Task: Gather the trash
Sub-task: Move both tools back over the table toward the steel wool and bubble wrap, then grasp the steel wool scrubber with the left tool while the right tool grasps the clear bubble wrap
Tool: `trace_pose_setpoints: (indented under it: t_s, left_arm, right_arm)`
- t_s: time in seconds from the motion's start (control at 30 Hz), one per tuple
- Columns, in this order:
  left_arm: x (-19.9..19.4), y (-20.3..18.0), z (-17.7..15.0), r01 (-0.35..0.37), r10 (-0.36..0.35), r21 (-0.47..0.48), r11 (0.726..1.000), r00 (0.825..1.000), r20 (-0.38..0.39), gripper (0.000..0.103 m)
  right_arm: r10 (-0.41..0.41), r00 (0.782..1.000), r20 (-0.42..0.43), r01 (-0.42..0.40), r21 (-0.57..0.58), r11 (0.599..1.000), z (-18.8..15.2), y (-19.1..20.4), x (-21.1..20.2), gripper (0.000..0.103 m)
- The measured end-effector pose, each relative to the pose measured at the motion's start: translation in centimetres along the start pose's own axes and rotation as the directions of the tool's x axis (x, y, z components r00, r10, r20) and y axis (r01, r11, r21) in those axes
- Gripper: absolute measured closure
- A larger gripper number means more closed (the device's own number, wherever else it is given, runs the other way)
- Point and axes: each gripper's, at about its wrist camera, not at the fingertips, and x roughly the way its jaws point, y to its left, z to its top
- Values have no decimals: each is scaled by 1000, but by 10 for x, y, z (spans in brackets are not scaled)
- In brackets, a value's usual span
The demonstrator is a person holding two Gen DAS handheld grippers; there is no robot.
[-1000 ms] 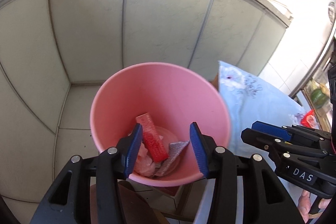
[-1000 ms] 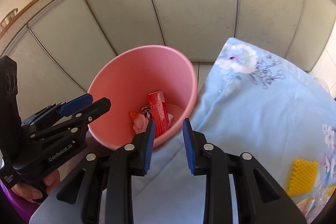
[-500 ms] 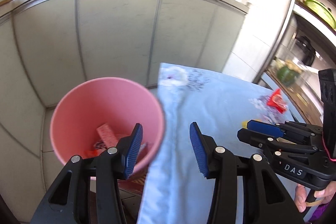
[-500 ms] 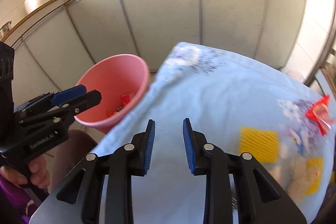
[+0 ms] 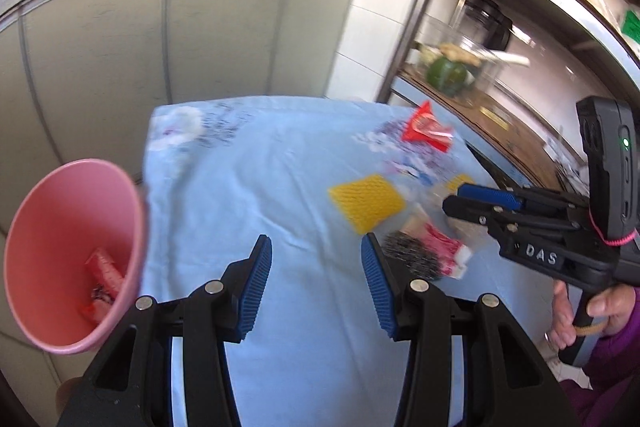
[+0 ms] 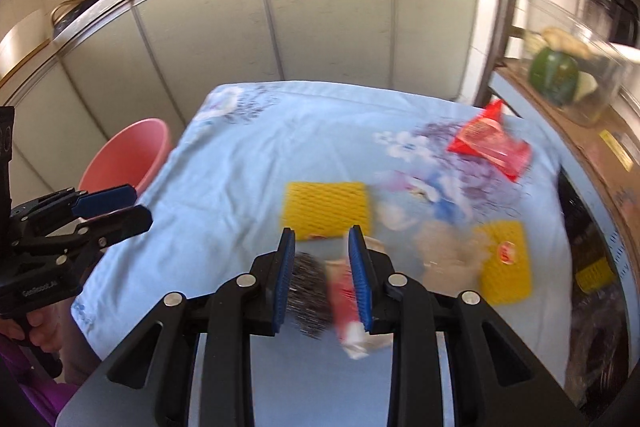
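Observation:
A pink bin [image 5: 76, 259] with a red wrapper and scraps inside stands off the table's left edge; it also shows in the right wrist view [image 6: 128, 155]. On the light blue cloth [image 5: 256, 179] lie a yellow foam net [image 6: 326, 209], a second yellow net [image 6: 506, 261], a red snack wrapper [image 6: 490, 143], a steel wool ball [image 6: 310, 293] and a red-and-white wrapper [image 6: 346, 307]. My right gripper [image 6: 322, 283] is open above the steel wool and that wrapper. My left gripper [image 5: 316, 287] is open and empty over bare cloth.
Grey cabinet doors [image 6: 320, 19] stand behind the table, with pans on the counter. A metal shelf [image 5: 480, 87] with a green squash and containers runs along the right. A beige crumpled scrap [image 6: 448, 247] lies between the yellow nets.
Both grippers have swung right, away from the pink bin and over the table. The trash on the cloth has come into view; the bin now sits at the left.

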Motion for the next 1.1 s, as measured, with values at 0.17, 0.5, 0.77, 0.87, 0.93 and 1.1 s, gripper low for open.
trace_pose_setpoints:
  t_s: [0.17,0.5,0.77,0.87,0.93,1.1]
  left_arm:
    - [25,-32,0,85,-78,76,994,994,-82,57]
    - [81,-62,-4,105,-79,100,989,968,-238,57]
    - [92,-67,-8,126,-96,104,987,962,-256,69]
    - [87,-69,-7,129,-95,128,983,966,-240,81]
    - [83,-68,-7,125,-91,138,982,969,-230,83]
    - [68,-51,-6,75,-50,122,990,980,-195,84]
  right_arm:
    - [-27,1000,-10,28,70,997,-10,-34,-1,75]
    - [-23,1000,-20,25,112,993,-21,-67,-1,75]
    - [-23,999,-43,29,144,989,-30,-89,4,56]
    - [-9,999,-49,16,151,988,-30,-89,8,56]
    - [-3,999,-54,11,148,989,-29,-87,13,56]
    - [12,996,-84,0,141,990,-27,-82,29,56]
